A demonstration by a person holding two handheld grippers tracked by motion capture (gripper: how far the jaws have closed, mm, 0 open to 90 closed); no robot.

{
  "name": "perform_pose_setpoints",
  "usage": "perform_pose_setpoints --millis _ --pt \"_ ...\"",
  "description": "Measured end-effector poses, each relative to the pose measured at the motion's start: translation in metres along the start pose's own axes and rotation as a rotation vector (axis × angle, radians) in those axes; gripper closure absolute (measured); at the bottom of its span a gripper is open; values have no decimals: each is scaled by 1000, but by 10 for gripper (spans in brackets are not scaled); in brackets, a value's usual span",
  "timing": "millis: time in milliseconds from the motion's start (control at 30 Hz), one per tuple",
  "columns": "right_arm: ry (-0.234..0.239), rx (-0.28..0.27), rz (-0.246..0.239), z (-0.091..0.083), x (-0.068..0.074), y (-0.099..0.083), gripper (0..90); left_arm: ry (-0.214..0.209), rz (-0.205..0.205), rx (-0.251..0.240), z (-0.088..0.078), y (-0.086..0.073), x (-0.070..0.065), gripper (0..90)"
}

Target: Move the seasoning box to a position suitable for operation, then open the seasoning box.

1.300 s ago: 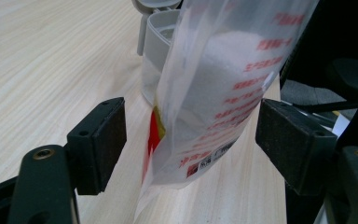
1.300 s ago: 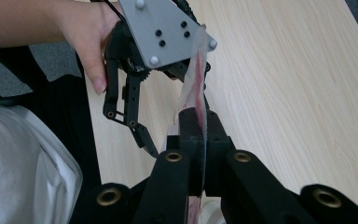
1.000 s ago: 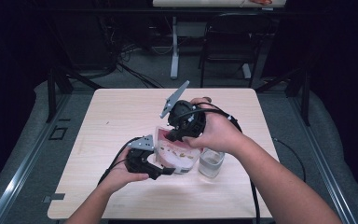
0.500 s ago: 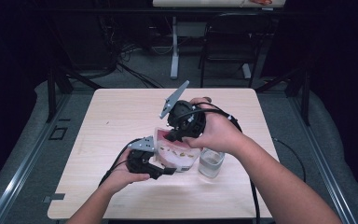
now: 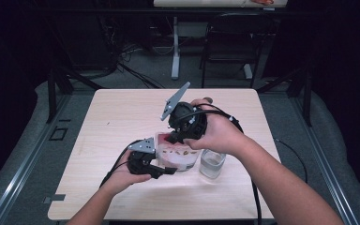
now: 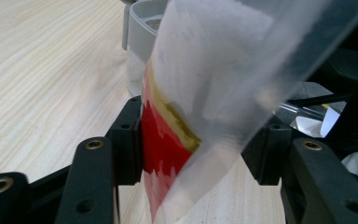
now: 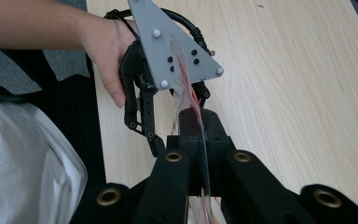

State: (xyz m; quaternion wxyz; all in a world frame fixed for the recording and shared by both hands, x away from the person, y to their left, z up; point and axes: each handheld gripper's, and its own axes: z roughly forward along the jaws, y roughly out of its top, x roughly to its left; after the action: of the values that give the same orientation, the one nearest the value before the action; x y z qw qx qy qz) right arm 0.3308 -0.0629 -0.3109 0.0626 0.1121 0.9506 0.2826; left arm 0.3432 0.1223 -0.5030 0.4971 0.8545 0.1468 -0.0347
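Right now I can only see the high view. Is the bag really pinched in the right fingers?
Observer: Yes. In the right gripper view, the right gripper has its fingers shut flat on the thin edge of the clear bag.
Operator: And the left one?
Observer: The left gripper has the bag between its fingers. They have just been closing, but I can't tell that both press on it yet.
Operator: What colour is the bag down there?
Observer: It has a red band with a yellow line along the top of it.
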Motion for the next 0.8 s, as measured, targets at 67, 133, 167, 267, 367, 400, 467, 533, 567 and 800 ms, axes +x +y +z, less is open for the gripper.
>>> perform_pose_setpoints --millis 67,133,167,267,367,400,467,533,567,800 --pt "5 0 -1 0 0 0 900 8 2 3 0 0 0 493" --pt "7 0 -3 1 0 -1 900 4 0 5 0 0 -1 505" --pt "9 -2 -1 1 0 -1 900 3 1 7 0 0 -1 516" --pt "12 -5 1 0 0 -2 900 4 5 15 -1 1 -2 546" --pt "16 -13 7 -2 -1 -4 899 2 6 21 -2 1 -3 563" --pt "15 -14 5 -2 -2 -6 899 7 8 21 -2 1 -3 568" --pt "12 -18 9 -3 -3 -7 898 8 6 27 -3 2 -3 573" --pt "10 -19 12 -3 -3 -8 896 17 7 38 -4 3 -3 577" --pt "11 -21 12 -3 -4 -8 896 17 7 40 -4 3 -3 578" --pt "10 -22 31 -3 -7 -14 881 21 -12 85 -6 5 -4 584"
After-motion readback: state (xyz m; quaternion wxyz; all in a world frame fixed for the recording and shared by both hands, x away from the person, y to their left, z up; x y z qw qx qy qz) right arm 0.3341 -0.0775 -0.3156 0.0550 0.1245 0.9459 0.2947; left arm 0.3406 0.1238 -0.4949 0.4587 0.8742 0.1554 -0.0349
